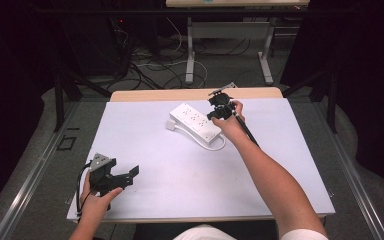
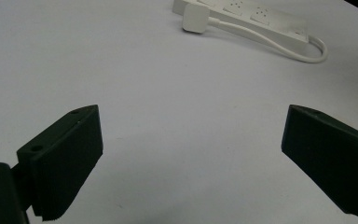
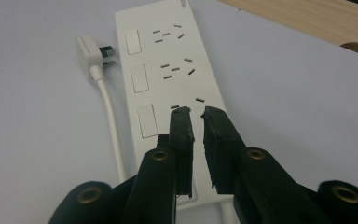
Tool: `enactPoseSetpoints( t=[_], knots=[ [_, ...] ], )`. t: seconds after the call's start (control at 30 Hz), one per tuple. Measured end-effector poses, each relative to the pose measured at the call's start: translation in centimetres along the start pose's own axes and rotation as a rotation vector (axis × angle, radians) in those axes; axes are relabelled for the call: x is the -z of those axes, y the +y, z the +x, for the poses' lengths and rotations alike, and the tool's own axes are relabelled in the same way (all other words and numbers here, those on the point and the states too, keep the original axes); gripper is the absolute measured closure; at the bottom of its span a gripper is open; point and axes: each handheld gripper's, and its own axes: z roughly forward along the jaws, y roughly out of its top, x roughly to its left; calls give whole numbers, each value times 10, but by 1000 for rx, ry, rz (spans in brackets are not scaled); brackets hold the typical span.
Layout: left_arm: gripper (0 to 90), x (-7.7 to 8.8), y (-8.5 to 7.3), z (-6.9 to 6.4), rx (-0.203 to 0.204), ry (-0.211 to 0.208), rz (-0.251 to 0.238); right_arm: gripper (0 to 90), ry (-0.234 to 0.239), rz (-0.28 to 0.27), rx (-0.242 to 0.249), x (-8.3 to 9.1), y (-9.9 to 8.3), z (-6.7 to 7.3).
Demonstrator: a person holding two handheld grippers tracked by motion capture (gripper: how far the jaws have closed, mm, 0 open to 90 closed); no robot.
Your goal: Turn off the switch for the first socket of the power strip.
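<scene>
White table (image 1: 145, 145) on grey floor (image 1: 35, 200), dark room; power strip (image 1: 196, 121) under nearly clenched right gripper (image 3: 196, 114), left gripper (image 1: 125, 177) released.

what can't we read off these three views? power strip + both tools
- Right tool: jaws nearly shut, nothing between them; whether the tips touch the power strip is unclear in the right gripper view, and too small in the high view.
- Strip's near end: hidden behind those jaws in the right gripper view.
- Strip's far end: cut off by the top edge in the left gripper view.
- Plug: its prongs are partly hidden by the strip's edge.
- Left tool: open, hovering or resting, unclear.
</scene>
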Motion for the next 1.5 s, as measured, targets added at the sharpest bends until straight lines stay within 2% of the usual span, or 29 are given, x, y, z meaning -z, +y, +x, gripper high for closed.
enactPoseSetpoints(
  t=[0.2, 0.33, 0.7, 0.73, 0.87, 0.93, 1.1, 1.5],
  knots=[
    [54, 0, 0, 0, -5, 1, 4, 875, 15, -1, -3, -7, 0, 0],
    [54, 0, 0, 0, -5, 0, 5, 899, 8, -3, -4, -9, 0, 0],
    [55, 0, 0, 0, -1, 1, 1, 900, 9, 3, -6, -20, -1, 3],
    [55, 0, 0, 0, 0, 0, 1, 900, 7, -4, -19, -21, -2, 4],
    [55, 0, 0, 0, -1, 1, 1, 900, 15, 7, -6, -24, -2, 6],
    [55, 0, 0, 0, 0, 0, 1, 900, 17, -8, -12, -27, -2, 8],
    [55, 0, 0, 0, -1, 0, 2, 900, 17, 9, -10, -31, -3, 10],
    [55, 0, 0, 1, -5, 1, 6, 893, 26, 6, -5, -43, -4, 19]
  ],
)
